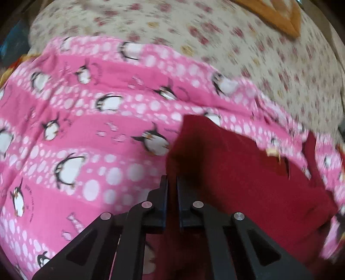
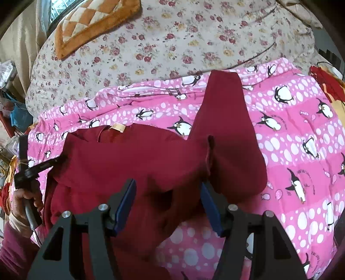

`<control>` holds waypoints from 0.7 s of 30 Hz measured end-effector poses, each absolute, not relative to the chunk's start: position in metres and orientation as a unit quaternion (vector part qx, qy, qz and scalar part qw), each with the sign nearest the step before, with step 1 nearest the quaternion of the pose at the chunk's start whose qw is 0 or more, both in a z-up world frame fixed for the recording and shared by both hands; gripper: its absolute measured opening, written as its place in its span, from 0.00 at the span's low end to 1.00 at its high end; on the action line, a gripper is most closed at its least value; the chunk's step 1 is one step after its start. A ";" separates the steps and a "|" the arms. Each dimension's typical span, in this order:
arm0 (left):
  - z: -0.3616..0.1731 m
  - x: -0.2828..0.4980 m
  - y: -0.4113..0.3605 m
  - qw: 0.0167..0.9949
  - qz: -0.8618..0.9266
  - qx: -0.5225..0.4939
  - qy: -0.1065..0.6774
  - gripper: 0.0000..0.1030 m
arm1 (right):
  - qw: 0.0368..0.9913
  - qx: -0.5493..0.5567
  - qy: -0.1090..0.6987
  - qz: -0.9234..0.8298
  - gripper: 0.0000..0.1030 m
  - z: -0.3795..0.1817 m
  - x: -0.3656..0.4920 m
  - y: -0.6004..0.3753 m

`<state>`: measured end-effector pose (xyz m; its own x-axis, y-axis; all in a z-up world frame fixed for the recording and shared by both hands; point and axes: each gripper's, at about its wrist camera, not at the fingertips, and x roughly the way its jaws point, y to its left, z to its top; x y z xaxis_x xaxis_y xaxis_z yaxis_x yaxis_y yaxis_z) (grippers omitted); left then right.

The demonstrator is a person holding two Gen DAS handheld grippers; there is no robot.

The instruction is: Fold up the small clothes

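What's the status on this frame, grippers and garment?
Left gripper shut on the red shirt at its edge. Right gripper open above the shirt. One sleeve spread over the penguin blanket. Nothing in the way.

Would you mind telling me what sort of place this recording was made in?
Most likely a bedroom at home. The dark red shirt lies on a pink penguin-print blanket spread over a floral bedsheet, with an orange checked cushion near a curtained window.

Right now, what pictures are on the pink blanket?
Black-and-white penguins with white dots on the pink blanket, clearest in the right wrist view.
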<state>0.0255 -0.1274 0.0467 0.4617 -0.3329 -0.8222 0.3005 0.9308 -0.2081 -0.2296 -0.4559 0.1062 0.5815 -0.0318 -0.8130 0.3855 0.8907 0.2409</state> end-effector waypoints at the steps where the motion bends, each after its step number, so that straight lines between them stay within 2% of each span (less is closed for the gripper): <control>1: 0.048 0.028 -0.117 0.855 -0.180 -0.034 0.485 0.00 | 0.867 0.198 0.441 -0.118 0.62 0.107 -0.229 -0.454; 4: 0.047 0.032 -0.089 0.863 -0.151 -0.057 0.479 0.00 | 0.875 0.183 0.434 -0.111 0.62 0.115 -0.220 -0.448; 6: 0.046 0.034 -0.073 0.880 -0.086 -0.036 0.466 0.00 | 0.881 0.175 0.426 -0.103 0.62 0.121 -0.210 -0.445; 10: 0.038 0.039 -0.026 0.845 -0.128 -0.167 0.491 0.00 | 0.884 0.163 0.425 -0.106 0.62 0.123 -0.193 -0.446; 14: 0.056 0.033 -0.027 0.856 -0.144 -0.176 0.465 0.00 | 0.875 0.166 0.440 -0.116 0.62 0.117 -0.185 -0.454; 16: 0.058 0.030 -0.035 0.845 -0.176 -0.190 0.468 0.27 | 0.872 0.152 0.452 -0.111 0.62 0.114 -0.182 -0.453; 18: 0.056 0.027 -0.046 0.836 -0.194 -0.186 0.478 0.31 | 0.868 0.134 0.464 -0.115 0.63 0.110 -0.178 -0.453; 21: 0.051 0.021 -0.066 0.816 -0.215 -0.155 0.514 0.31 | 0.861 0.142 0.472 -0.120 0.64 0.106 -0.176 -0.463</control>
<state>0.0206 -0.0658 0.0505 0.3800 -0.5103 -0.7715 0.1919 0.8594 -0.4739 -0.1763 -0.4627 0.1061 0.5248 -0.0718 -0.8482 0.3410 0.9307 0.1322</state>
